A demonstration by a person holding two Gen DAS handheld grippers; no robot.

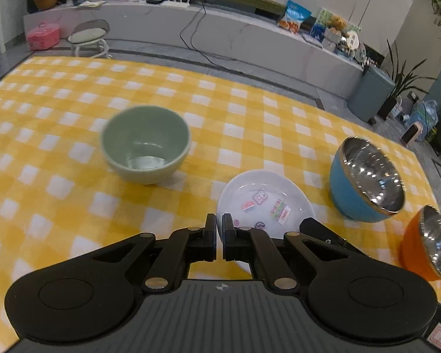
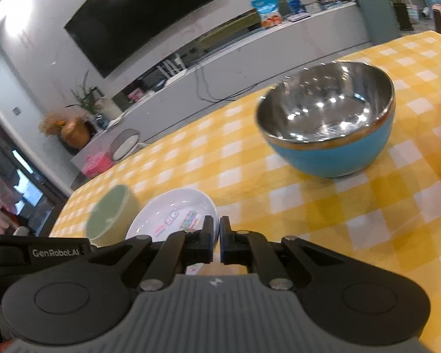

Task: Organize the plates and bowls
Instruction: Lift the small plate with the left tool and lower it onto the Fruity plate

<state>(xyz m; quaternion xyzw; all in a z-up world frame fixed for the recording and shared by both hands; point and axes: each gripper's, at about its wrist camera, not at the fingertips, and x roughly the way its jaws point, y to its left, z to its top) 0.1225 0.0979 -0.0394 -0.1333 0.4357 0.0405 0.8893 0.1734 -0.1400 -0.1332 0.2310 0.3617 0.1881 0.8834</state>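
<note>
A white plate (image 1: pixel 264 188) with small colourful pictures lies on the yellow checked tablecloth (image 1: pixel 73 88). My left gripper (image 1: pixel 219 231) is shut on its left rim. In the right wrist view my right gripper (image 2: pixel 216 232) is shut on the right rim of the same plate (image 2: pixel 173 203). A pale green bowl (image 1: pixel 145 144) stands upright to the left of the plate. To the right of the plate are a blue bowl (image 1: pixel 352 194) with a steel inside and, nearer the table's right edge, an orange one (image 1: pixel 417 250). The blue bowl (image 2: pixel 332 156) is ahead of my right gripper.
The table's far edge (image 1: pixel 191 66) runs behind the green bowl. Beyond it are a stool (image 1: pixel 88 35), a pink box (image 1: pixel 42 35) and a long grey bench (image 1: pixel 220 29) with cables and packets. A grey bin (image 1: pixel 370 94) stands off the right corner.
</note>
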